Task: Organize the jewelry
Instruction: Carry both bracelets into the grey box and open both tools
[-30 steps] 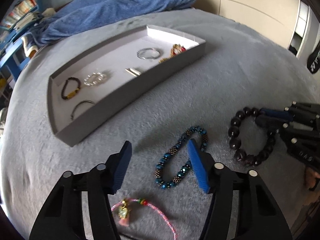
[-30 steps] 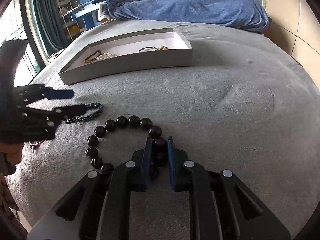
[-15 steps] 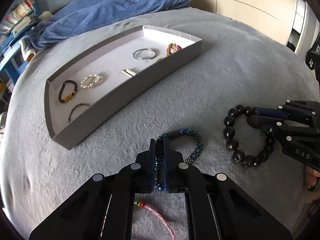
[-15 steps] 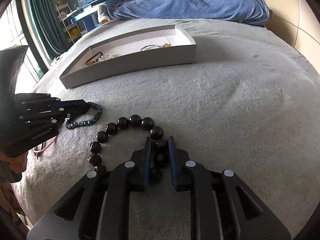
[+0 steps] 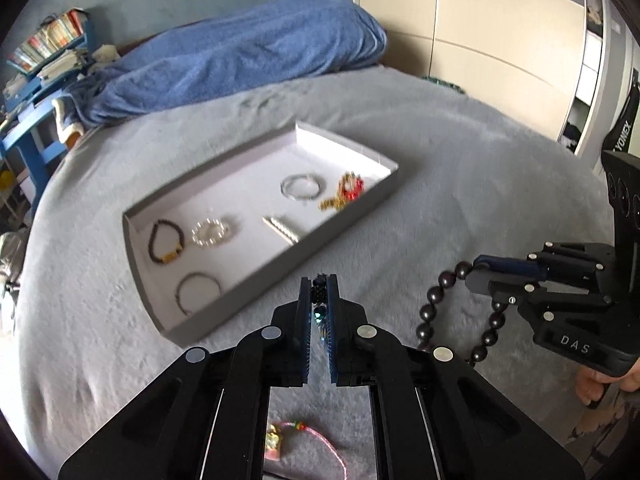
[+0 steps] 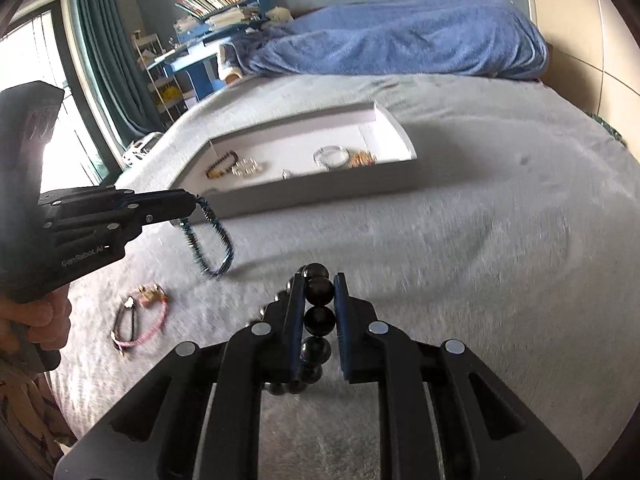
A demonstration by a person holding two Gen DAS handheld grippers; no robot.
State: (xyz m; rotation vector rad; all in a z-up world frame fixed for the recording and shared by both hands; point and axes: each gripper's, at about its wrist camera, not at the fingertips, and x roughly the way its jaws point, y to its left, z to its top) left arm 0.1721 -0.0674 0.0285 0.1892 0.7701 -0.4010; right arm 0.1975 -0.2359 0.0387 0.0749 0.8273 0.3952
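Observation:
My left gripper (image 5: 319, 280) is shut on a blue beaded bracelet (image 5: 319, 294), which hangs off the bed below the same gripper (image 6: 192, 202) as a loop, the blue bracelet (image 6: 208, 246). My right gripper (image 6: 316, 280) is shut on a bracelet of large black beads (image 6: 319, 290), lifted off the blanket; this black bead bracelet (image 5: 430, 312) dangles from the right gripper (image 5: 476, 268) at the right of the left wrist view. Ahead lies a grey tray (image 5: 280, 264) with a white floor, holding several bracelets and rings. The tray (image 6: 320, 192) also shows ahead of the right gripper.
A pink cord bracelet with a charm (image 5: 304, 436) lies on the grey blanket under my left gripper; the pink bracelet (image 6: 142, 320) sits beside a dark cord. A blue duvet (image 5: 240, 64) is heaped at the far end. A person's hand (image 6: 36, 320) holds the left gripper.
The left jaws closed on the blue bracelet and lifted it off the blanket. The right gripper, still shut on the black beads, has risen too, so that bracelet now hangs free.

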